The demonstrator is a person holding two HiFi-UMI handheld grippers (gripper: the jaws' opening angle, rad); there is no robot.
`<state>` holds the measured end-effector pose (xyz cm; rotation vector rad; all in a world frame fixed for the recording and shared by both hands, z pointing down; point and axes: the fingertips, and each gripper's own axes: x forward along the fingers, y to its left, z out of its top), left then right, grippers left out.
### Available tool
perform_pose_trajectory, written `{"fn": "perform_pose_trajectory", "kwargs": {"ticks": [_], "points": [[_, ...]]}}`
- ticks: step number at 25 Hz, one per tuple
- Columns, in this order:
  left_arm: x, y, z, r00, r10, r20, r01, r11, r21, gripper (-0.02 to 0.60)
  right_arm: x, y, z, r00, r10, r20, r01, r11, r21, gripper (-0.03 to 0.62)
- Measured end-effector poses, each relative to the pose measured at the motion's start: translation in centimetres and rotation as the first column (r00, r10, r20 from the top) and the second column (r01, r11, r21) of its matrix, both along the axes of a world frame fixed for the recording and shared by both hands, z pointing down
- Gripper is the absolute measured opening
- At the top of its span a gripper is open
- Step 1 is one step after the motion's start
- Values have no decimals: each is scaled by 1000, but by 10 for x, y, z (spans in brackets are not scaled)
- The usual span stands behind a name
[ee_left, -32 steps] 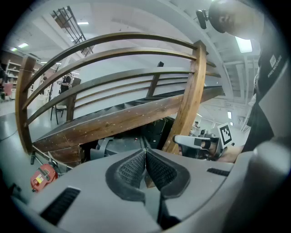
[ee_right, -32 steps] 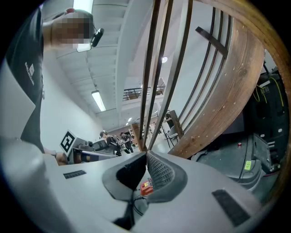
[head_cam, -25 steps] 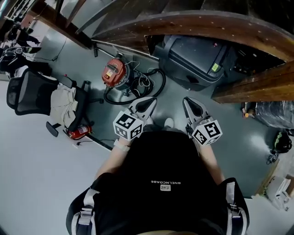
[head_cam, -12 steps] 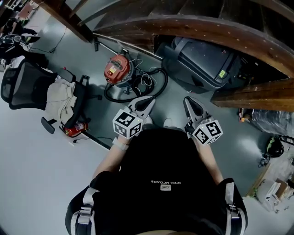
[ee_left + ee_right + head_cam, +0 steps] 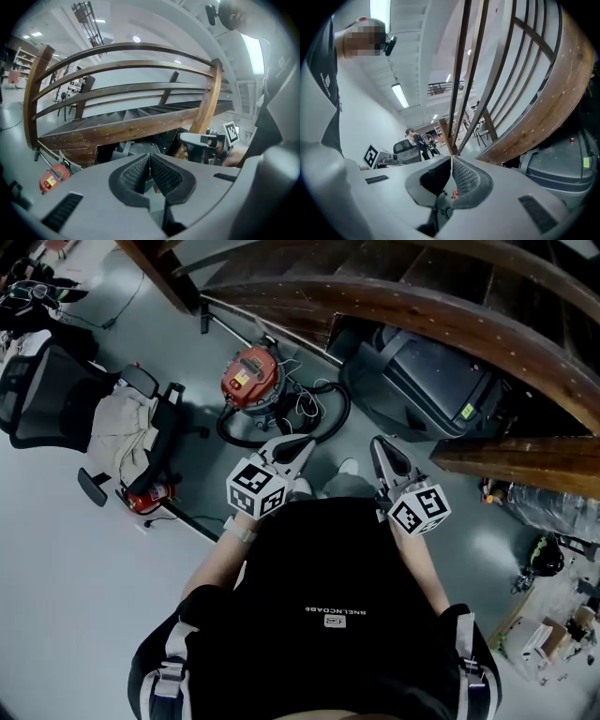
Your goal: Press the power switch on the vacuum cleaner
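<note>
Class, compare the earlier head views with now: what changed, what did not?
The vacuum cleaner and black case shifted rightwards in frame as the head view swung. Nothing was gripped or released. Left gripper and right gripper stayed shut, empty, before the torso.

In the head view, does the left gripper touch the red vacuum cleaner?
No, the left gripper is held short of the vacuum cleaner, and a plain gap shows between them.
</note>
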<state>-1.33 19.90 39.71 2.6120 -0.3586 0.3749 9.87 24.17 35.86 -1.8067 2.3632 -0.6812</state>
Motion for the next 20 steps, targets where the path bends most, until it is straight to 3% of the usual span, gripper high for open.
{"fn": "perform_pose_trajectory", "kwargs": {"ticks": [8,20], "points": [[9,-42,10,999,-51,12,52,998,-22,17,10,-52,8,998,-57,6,57,998,-23,31],[77,-112,12,976,-210,53,211,977,-23,17,77,-146,14,970,-241,27,241,970,-26,31]]}}
